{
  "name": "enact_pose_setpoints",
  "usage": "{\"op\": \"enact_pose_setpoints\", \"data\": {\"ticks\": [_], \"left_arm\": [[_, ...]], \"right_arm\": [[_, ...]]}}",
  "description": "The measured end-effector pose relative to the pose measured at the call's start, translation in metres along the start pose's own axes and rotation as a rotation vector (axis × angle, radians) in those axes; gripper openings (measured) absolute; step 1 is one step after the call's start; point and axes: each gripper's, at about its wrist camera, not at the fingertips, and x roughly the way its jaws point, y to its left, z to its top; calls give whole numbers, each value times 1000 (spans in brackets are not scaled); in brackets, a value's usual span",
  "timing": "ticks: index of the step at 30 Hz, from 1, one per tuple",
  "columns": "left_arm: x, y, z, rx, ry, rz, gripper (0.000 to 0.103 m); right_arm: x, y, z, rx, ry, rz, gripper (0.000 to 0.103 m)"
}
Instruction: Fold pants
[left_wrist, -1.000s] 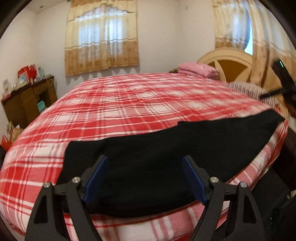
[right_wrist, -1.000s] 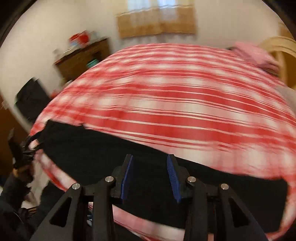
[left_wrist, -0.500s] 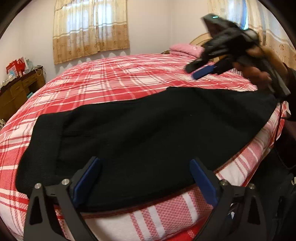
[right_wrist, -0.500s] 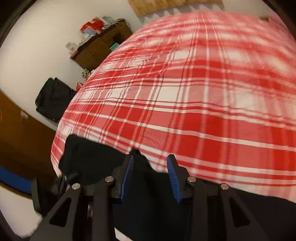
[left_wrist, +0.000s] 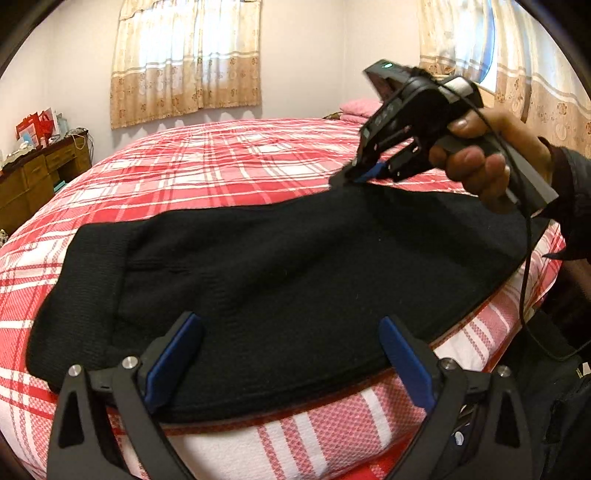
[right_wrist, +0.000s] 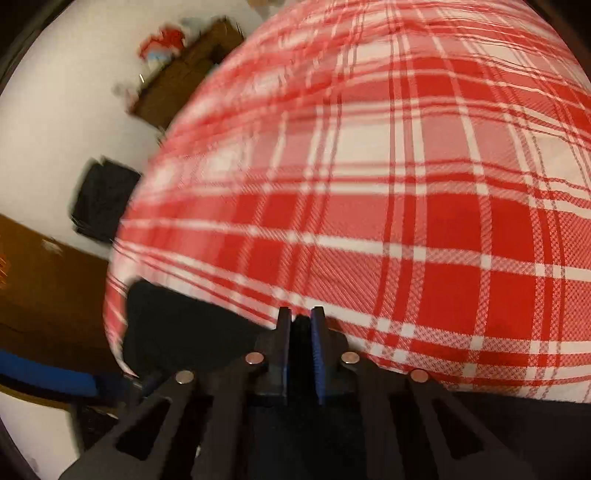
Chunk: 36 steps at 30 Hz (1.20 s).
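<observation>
The right gripper (right_wrist: 298, 325) had just snapped shut on the pants' (left_wrist: 280, 258) far edge; left gripper (left_wrist: 288, 363) w/ jaws wide, empty. Fold could start.

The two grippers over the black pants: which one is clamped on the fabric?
The right gripper, pinching the pants' far edge; the left gripper hangs wide open over the near edge.

The pants (left_wrist: 280, 258) were plain black on a bed (left_wrist: 229, 166) covered in red-and-white plaid. Each hand-held gripper, left (left_wrist: 288, 362) and right (left_wrist: 364, 176), was black with blue pads. At eleven o'clock hung cream, beige-banded curtains (left_wrist: 184, 59); at one o'clock lay pink bedding (left_wrist: 358, 108).
</observation>
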Motion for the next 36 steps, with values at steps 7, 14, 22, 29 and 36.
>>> {"op": "enact_pose_setpoints", "data": {"ticks": [7,14,22,29,36], "left_arm": [[4,-1,1,8,-3,11,102],[4,0,3,3,-1,13,102],[-14,20,11,-70,-92,93,102],[-1,23,4,-27,-49,157,103],[0,23,2,-14,-55,165,103]], "right_arm": [[-29,-4,4,5,-107,8,0],[-9,9,-4,-59,-26,-38,72],[14,12,1,-70,68,-96,36],[3,12,-6,-63,-5,-72,5],[-17,24,-10,-108,-112,-90,4]]}}
